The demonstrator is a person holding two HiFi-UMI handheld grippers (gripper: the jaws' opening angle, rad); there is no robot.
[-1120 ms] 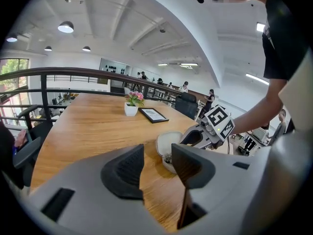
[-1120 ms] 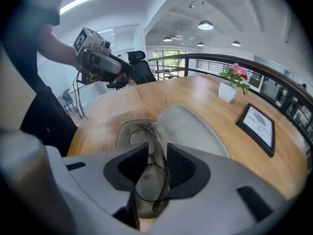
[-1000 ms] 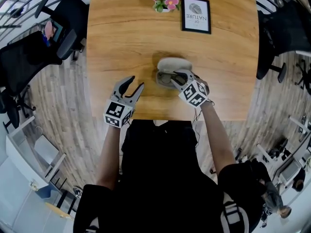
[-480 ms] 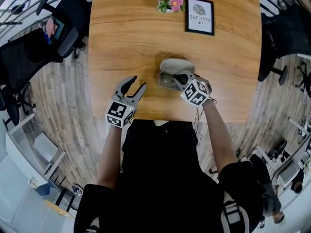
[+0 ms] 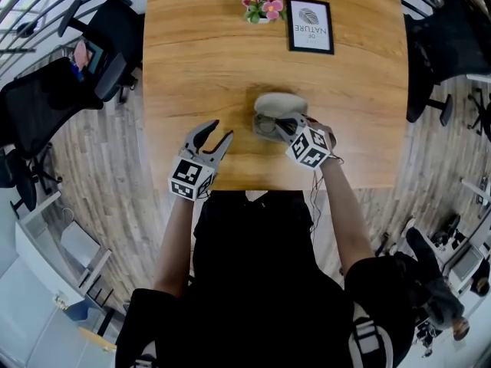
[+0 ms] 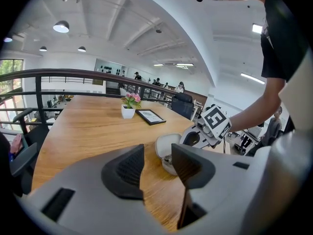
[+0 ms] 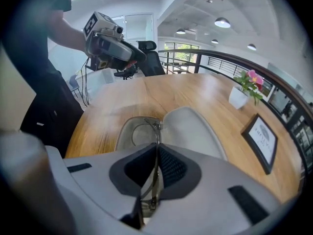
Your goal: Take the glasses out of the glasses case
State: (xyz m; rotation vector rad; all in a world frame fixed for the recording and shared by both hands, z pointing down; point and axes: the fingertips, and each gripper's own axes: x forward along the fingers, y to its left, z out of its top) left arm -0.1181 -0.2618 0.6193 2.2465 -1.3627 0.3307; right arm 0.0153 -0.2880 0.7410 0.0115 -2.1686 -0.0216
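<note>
Two grippers work over a long wooden table (image 5: 199,67).

Head view: the table stands on a pale plank floor (image 5: 115,198), with dark office chairs (image 5: 54,90) along both sides. A potted plant (image 5: 262,3) and a framed print (image 5: 310,24) sit at its far end. The glasses case (image 5: 280,106) lies open near the table's middle, lid tipped away from the person, with the glasses (image 5: 268,123) inside it. The right gripper (image 5: 285,123) points steeply down into the case. The left gripper (image 5: 219,131) is held apart, near the table's close edge, tilted only slightly downward.

Left gripper view: its jaws stand spread with nothing between the pads, only bare tabletop below. Beyond them lie the case and the right gripper at it. A dark railing (image 6: 73,75) bounds the room, under a white ceiling with round lamps (image 6: 61,27).

Right gripper view: its jaws are closing, and the pads pinch the thin metal frame of the glasses between them. The glasses' front end is over the case's open tray.
</note>
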